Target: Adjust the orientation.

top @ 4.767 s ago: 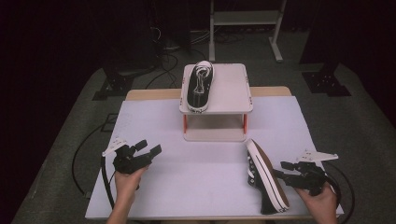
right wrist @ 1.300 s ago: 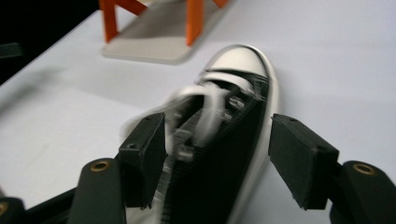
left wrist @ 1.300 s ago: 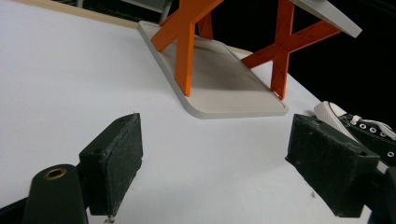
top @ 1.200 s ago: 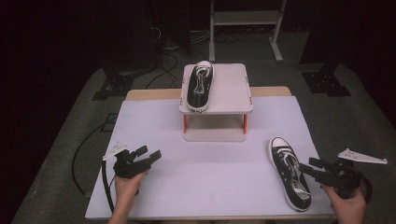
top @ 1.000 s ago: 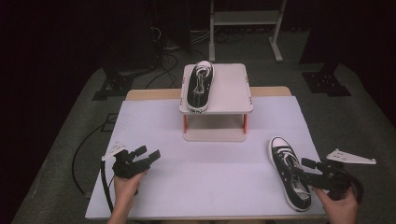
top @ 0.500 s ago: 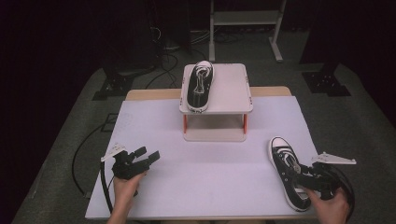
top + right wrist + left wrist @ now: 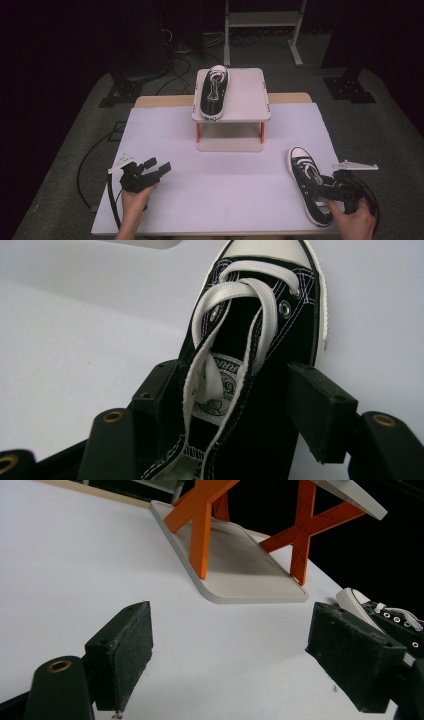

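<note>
Black canvas sneaker with white laces and a white rubber toe cap [image 7: 309,187] is lying upright on its sole on the white table [image 7: 220,200], close to the table's right edge and not far from its near edge, toe pointing away from the person. The right gripper [image 7: 327,189] is straddling the shoe's middle from the heel end. In the right gripper view its jaws have just been opening: the left pad is lying against the shoe's side by the tongue [image 7: 220,390], while the right pad is standing a little clear of the other side, so the shoe is sitting between the jaws without being squeezed.

The left gripper [image 7: 159,167] is hovering near the table's left front corner, its jaws spread wide with nothing between them, pointing across the bare tabletop toward the small beige two-tier stand with orange legs [image 7: 235,107]. That stand is sitting toward the far edge, well apart from both grippers, and a second matching black sneaker [image 7: 214,91] is resting on the left half of its upper shelf, leaving the right half free. A broad open stretch of table is lying between the two grippers.
</note>
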Demonstrator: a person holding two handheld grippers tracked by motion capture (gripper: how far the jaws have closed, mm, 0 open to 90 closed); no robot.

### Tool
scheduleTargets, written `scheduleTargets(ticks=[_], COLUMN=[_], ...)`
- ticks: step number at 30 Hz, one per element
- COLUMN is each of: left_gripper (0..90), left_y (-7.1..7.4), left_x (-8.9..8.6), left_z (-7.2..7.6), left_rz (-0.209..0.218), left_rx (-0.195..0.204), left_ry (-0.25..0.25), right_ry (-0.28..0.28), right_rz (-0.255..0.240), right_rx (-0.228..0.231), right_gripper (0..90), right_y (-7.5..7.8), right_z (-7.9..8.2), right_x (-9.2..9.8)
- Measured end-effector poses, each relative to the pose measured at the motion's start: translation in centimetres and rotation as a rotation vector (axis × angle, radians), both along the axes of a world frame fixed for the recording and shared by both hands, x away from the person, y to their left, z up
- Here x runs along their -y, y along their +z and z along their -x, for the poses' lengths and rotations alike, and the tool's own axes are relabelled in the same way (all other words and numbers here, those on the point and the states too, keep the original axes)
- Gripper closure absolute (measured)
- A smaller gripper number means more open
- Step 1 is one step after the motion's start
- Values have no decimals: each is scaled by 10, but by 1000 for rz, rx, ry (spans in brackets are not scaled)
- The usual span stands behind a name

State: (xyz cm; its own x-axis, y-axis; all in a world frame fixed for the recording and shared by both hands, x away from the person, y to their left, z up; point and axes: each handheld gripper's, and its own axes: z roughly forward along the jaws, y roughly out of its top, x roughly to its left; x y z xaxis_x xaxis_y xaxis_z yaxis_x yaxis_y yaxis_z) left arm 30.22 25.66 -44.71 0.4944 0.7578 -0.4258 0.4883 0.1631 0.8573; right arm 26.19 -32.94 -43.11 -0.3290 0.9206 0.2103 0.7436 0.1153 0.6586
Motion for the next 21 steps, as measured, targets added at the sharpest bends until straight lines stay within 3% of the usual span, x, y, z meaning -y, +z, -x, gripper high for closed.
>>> scheduleTargets(ticks=[4,7,10,15,21], left_gripper=[178,178,178,178,178], left_y=[0,-1,0,-1,-1], left_x=[0,-1,-1,-1,1], left_z=[0,0,0,0,-1], left_rz=[1,1,3,0,1], left_rx=[1,-1,3,-3,-4], left_ry=[1,1,7,2,1], right_ry=[7,19,29,48,46], right_rz=[-5,-25,-75,-64,-95], right_rx=[2,33,33,42,48], right_gripper=[454,600,721,784,839], right_y=[1,1,1,1,1], right_z=[1,6,6,6,6], right_x=[0,-1,6,5,10])
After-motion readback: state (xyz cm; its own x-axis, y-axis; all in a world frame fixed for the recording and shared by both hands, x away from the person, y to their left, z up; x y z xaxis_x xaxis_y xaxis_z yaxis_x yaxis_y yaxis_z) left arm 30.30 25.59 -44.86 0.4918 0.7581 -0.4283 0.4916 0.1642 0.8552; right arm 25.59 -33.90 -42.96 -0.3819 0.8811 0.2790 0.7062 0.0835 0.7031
